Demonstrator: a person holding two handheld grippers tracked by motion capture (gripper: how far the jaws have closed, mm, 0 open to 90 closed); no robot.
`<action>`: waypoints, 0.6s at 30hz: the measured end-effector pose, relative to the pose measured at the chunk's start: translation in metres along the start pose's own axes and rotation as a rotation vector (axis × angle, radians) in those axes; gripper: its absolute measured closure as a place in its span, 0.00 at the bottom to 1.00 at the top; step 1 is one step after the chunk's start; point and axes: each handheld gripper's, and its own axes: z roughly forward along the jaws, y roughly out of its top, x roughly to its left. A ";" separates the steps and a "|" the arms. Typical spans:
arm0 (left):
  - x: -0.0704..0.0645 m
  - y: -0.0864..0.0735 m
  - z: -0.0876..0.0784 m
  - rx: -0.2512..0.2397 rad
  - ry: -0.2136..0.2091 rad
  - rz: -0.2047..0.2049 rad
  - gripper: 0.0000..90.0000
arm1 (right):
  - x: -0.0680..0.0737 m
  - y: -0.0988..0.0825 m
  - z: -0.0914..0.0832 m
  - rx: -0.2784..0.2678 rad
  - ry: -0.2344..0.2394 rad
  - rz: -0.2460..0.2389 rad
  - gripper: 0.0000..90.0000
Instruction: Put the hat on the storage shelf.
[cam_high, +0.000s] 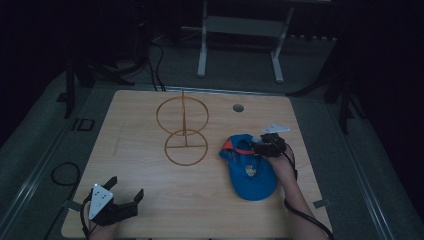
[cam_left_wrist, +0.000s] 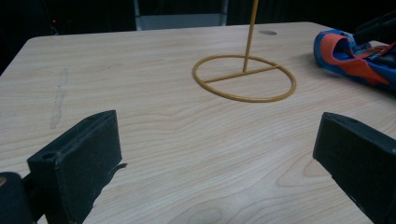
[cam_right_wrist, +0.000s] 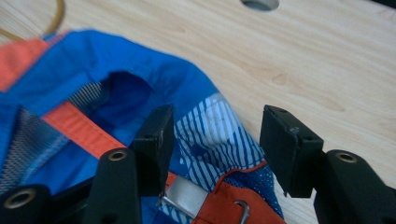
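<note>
High view: blue cap (cam_high: 250, 172) lies at four o'clock on the tabletop (cam_high: 150, 150), right gripper (cam_high: 261, 146) at its rear edge. Left gripper view: left gripper (cam_left_wrist: 215, 154) jaws gape wide, holding nothing. Right gripper view: half-open jaws straddle the cap's striped back without pressing it.
</note>
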 end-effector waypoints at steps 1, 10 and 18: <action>0.000 0.000 0.000 0.002 0.001 0.002 0.02 | 0.001 -0.002 0.006 0.028 -0.003 -0.019 0.50; 0.001 -0.001 0.001 0.005 0.001 -0.004 0.02 | 0.003 -0.007 0.017 0.092 -0.002 -0.050 0.58; 0.003 0.000 0.000 0.003 0.006 -0.010 0.02 | 0.004 -0.008 0.019 0.112 0.063 -0.076 0.87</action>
